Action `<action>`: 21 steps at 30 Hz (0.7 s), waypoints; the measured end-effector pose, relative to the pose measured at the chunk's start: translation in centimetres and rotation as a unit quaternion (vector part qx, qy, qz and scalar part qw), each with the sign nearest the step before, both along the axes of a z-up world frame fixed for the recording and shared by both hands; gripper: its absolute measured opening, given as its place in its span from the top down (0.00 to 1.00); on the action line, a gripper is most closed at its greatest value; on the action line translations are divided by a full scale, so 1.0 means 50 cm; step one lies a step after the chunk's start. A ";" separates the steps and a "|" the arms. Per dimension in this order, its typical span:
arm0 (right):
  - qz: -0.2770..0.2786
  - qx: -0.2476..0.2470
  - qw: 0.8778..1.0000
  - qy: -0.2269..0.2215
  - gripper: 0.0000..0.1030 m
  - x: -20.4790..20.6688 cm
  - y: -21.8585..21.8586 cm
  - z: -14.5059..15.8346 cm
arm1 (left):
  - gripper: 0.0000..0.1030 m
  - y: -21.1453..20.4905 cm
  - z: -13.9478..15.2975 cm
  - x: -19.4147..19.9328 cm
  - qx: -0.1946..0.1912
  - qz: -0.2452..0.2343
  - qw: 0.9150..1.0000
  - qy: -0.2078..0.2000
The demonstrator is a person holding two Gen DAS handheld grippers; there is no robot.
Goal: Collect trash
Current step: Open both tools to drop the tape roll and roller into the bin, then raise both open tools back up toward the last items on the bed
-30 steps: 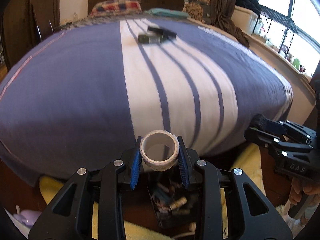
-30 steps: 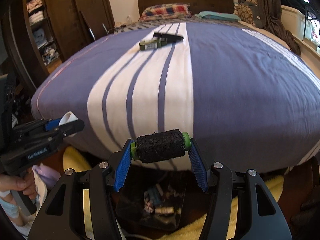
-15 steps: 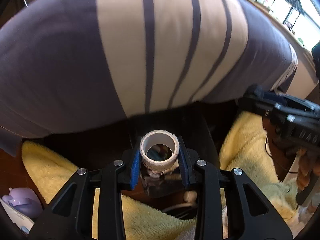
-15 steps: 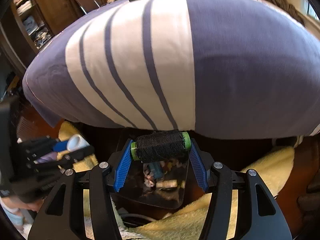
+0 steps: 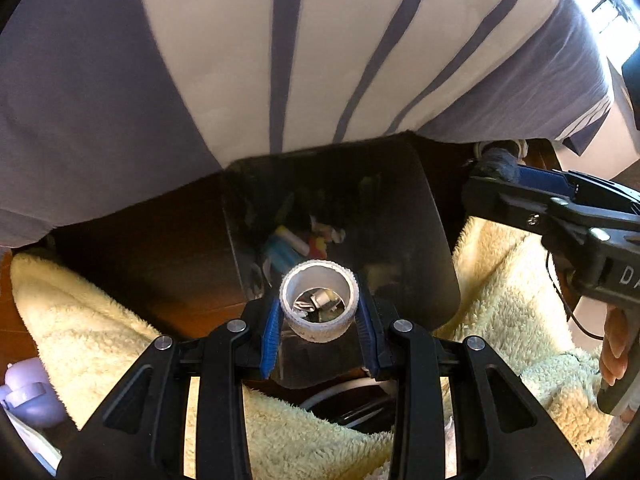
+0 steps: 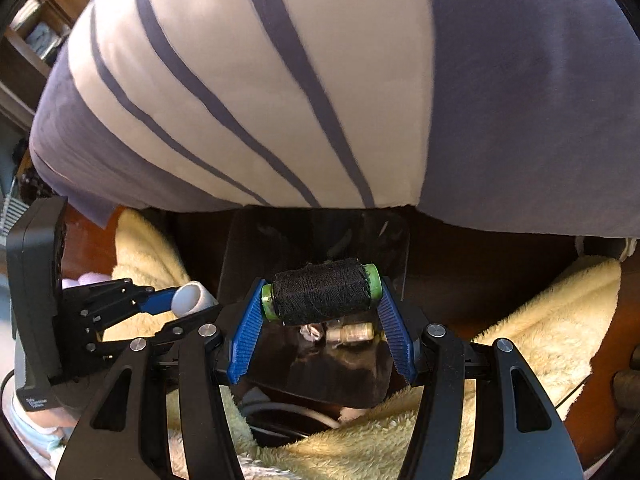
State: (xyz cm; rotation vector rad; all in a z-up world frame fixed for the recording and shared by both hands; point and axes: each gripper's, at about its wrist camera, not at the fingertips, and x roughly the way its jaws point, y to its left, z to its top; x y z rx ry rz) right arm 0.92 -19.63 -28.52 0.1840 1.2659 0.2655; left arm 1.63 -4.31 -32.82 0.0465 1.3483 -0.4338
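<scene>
- My left hand-held gripper (image 5: 319, 322) grips a white tape ring (image 5: 319, 305) between its blue pads, poised above the dark trash bin (image 5: 424, 240).
- My right hand-held gripper (image 6: 320, 312) clamps a spool of black thread (image 6: 320, 291) by its green ends, over the same bin.
- The bin holds scraps and stands by the striped bed (image 5: 280, 60), amid a yellow fleece blanket (image 5: 92, 332).

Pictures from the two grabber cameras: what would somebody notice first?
First, what each grabber holds: the left gripper pinches a white tape roll, and the right gripper squeezes a black thread spool by its green ends. Both hang over a dark trash bin with litter inside, standing on the floor between the striped bed cover and a fluffy yellow blanket.
</scene>
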 end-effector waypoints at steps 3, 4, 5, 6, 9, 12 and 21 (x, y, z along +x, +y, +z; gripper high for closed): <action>0.003 0.001 1.000 0.016 0.45 0.003 0.000 -0.016 | 0.69 0.000 -0.010 0.003 -0.004 -0.003 1.000 0.008; 0.003 0.003 1.000 0.019 0.45 0.005 0.001 -0.020 | 0.69 0.000 -0.012 0.004 -0.005 -0.002 1.000 0.010; 0.001 0.005 1.000 0.023 0.44 0.008 0.001 -0.023 | 0.69 0.000 -0.015 0.004 -0.005 -0.002 1.000 0.012; 0.001 0.005 1.000 0.025 0.44 0.010 0.002 -0.025 | 0.69 0.000 -0.017 0.005 -0.005 -0.001 1.000 0.012; 0.002 0.003 1.000 0.026 0.44 0.015 0.001 -0.026 | 0.68 0.002 -0.019 0.007 -0.009 0.004 1.000 0.017; -0.002 0.001 1.000 0.023 0.37 0.020 -0.004 -0.018 | 0.54 0.008 -0.013 0.008 -0.011 0.008 1.000 0.014; -0.033 -0.015 0.999 -0.012 0.25 0.004 -0.028 0.026 | 0.30 0.027 0.051 -0.004 -0.005 0.029 0.999 -0.032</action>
